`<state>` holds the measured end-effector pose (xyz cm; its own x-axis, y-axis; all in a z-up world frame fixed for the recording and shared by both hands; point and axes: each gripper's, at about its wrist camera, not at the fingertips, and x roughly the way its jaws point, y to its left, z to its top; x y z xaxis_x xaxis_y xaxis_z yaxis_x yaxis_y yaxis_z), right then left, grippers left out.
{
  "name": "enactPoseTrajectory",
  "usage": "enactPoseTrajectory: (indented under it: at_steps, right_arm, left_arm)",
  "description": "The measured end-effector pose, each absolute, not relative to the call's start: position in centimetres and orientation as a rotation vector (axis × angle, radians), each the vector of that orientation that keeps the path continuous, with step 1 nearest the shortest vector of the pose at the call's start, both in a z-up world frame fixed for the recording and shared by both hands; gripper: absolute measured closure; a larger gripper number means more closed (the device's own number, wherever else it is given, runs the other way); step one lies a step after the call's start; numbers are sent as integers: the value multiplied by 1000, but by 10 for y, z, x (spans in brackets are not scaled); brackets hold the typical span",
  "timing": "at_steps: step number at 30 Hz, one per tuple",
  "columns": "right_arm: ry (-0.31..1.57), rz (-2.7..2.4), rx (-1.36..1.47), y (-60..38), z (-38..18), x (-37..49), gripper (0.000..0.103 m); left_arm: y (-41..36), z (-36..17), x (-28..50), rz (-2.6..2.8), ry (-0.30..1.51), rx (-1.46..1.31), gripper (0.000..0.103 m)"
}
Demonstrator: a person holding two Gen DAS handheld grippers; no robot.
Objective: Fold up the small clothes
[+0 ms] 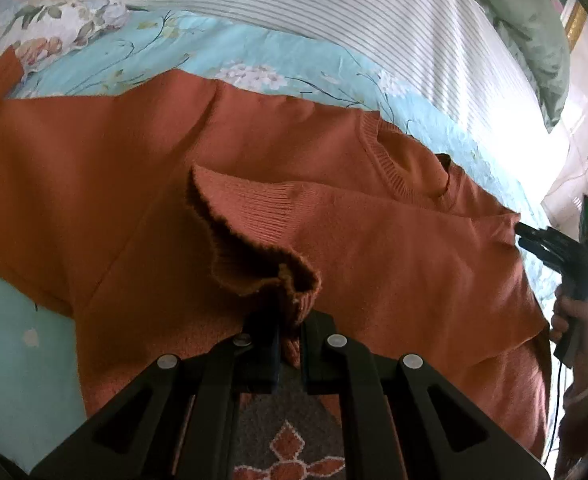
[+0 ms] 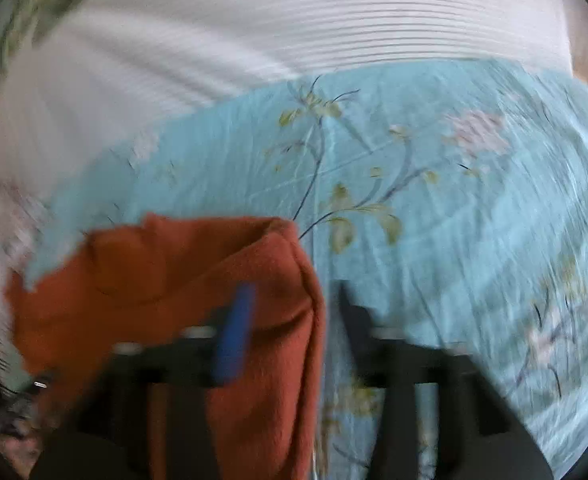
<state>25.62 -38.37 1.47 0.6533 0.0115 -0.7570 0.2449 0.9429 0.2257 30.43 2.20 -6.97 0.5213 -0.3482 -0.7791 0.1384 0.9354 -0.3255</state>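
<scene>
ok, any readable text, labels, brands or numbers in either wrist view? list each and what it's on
None in either view.
The orange sweater shows no tag or print.
The floral bedsheet carries only flowers.
The right wrist view is motion-blurred throughout.

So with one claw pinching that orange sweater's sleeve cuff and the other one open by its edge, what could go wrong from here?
The left gripper holds only a small bunched bit of the cuff, so the knit might slip free or stretch if pulled hard.

The right gripper stands open with the orange sweater edge between its fingers but unclamped; that side could sag or shift, skewing the fold.

The sweater lies on a soft floral bedsheet, which may wrinkle and drag with it.
</scene>
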Motion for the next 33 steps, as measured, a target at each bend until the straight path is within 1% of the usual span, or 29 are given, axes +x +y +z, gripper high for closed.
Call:
enactPoseTrajectory:
  at_steps: [1,2,3,4,8,10,12,14,16,17,18,20,22,23,24,25,26,28,29,30,31,32,33]
  right_arm:
    - [873,-130,299,-379,10,261,56]
    - [911,-143,264,-375,3,268,73]
    - [922,-173,232,-375,0,271,84]
    - [906,-188,239,-377,0,272,87]
    - [826,-328,325,-408,15,250,88]
    - [790,-240,420,-409,28,232,87]
    - [772,-83,430,-381,38,216,87]
    - [815,45,402,-349,35,209,87]
    - [930,90,396,-332,13,203,87]
    - [990,31,363,-333,-2,205,87]
    - [1015,-38,342,-341,-13,201,95]
    - [972,-19,479,-360,-17,189,95]
    - [965,-63,490,-360,-5,179,82]
    - [964,-89,455,-353,1,176,70]
    - [962,-87,430,-344,10,172,30]
    - [956,-67,431,-337,16,169,0]
    - [944,-55,428,-331,23,165,1]
    - [842,17,418,-318,37,153,1]
    - [810,47,407,-311,45,148,1]
    - [780,83,401,-304,52,142,1]
    - [766,116,421,-300,55,139,1]
    - [760,149,468,-295,55,140,1]
    - [759,192,542,-295,51,138,1]
  left_arm:
    - [22,-69,305,-291,984,-224,97]
    - [21,-69,305,-288,986,-217,97]
    - [22,-68,305,-286,988,-210,97]
    - [22,-68,305,-287,990,-209,97]
    - [21,-69,304,-290,990,-196,97]
    - [19,-71,304,-290,988,-196,97]
    - [18,-72,305,-285,989,-198,97]
    - [16,-72,304,-276,988,-193,97]
    - [18,-71,303,-261,991,-177,97]
    - [21,-71,301,-259,993,-177,95]
    - [25,-70,299,-257,993,-184,93]
    - [32,-68,294,-256,993,-194,93]
    - [42,-64,284,-244,985,-206,90]
    - [45,-61,279,-231,980,-206,90]
    - [49,-58,275,-216,974,-202,91]
    - [54,-54,269,-203,963,-197,91]
    - [59,-50,264,-191,951,-193,90]
    - [71,-41,258,-154,932,-183,83]
    - [80,-34,256,-128,914,-174,75]
    - [87,-30,256,-110,903,-167,63]
    - [97,-25,259,-69,887,-151,56]
    - [105,-21,263,-32,878,-140,45]
    - [118,-17,270,33,868,-127,41]
